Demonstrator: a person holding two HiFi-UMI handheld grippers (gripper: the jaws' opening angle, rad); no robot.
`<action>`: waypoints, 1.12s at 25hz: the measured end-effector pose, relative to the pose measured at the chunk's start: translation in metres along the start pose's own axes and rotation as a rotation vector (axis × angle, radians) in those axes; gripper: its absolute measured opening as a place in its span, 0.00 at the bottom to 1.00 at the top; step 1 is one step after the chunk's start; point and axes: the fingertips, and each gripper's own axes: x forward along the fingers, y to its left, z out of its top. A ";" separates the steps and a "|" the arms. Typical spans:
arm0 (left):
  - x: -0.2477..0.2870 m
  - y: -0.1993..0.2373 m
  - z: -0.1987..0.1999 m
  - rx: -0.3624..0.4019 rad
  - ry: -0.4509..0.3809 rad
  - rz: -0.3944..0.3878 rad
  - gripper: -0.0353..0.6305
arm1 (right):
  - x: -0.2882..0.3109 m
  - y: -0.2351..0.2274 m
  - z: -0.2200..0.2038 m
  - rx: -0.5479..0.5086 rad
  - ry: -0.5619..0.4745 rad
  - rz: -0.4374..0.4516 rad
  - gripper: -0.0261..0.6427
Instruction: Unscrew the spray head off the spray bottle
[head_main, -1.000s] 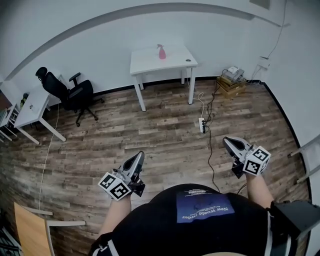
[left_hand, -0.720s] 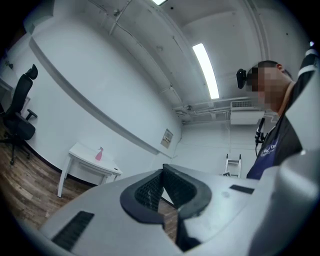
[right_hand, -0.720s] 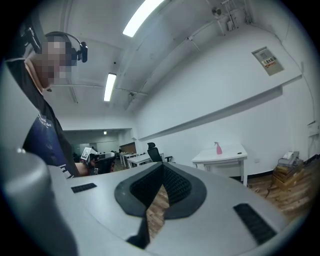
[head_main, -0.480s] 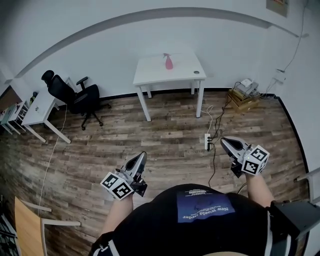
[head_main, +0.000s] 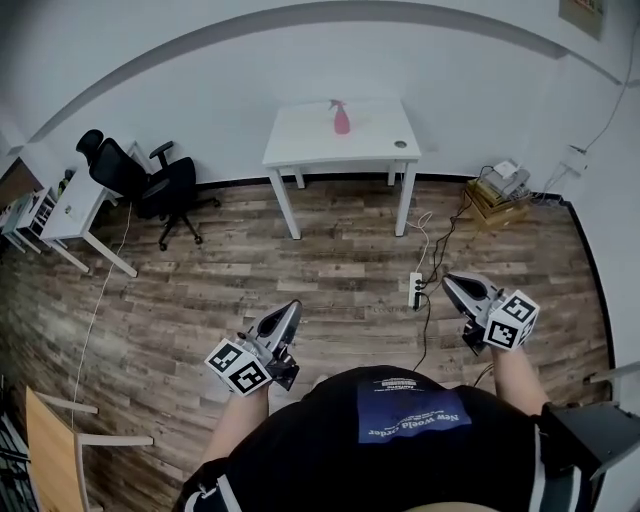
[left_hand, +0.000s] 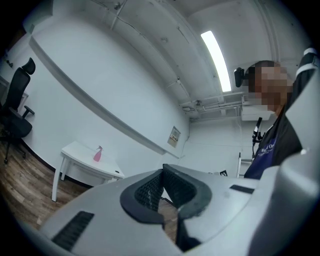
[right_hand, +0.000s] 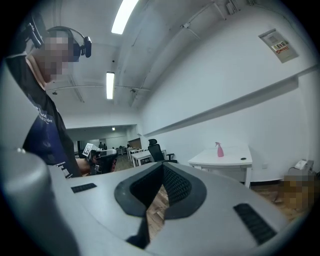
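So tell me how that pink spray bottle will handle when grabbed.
The pink spray bottle stands upright and narrow on the white table, so a high push would likely tip it. It looks plastic, so probably light and not fragile. Fill level is too small to tell.

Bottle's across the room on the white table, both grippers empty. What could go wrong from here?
1. A power strip and its cable lie on the floor between the person and the table: a likely trip or snag.
2. The left gripper and right gripper are shut; arriving unopened, they might topple the upright spray bottle.
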 end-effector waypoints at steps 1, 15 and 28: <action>0.005 0.009 0.002 -0.007 -0.001 -0.003 0.05 | 0.008 -0.005 0.001 0.003 0.004 -0.005 0.03; 0.047 0.166 0.082 -0.036 0.001 -0.166 0.05 | 0.156 -0.033 0.043 -0.041 -0.015 -0.135 0.03; 0.037 0.277 0.123 -0.064 -0.018 -0.145 0.05 | 0.273 -0.045 0.057 -0.036 0.001 -0.135 0.03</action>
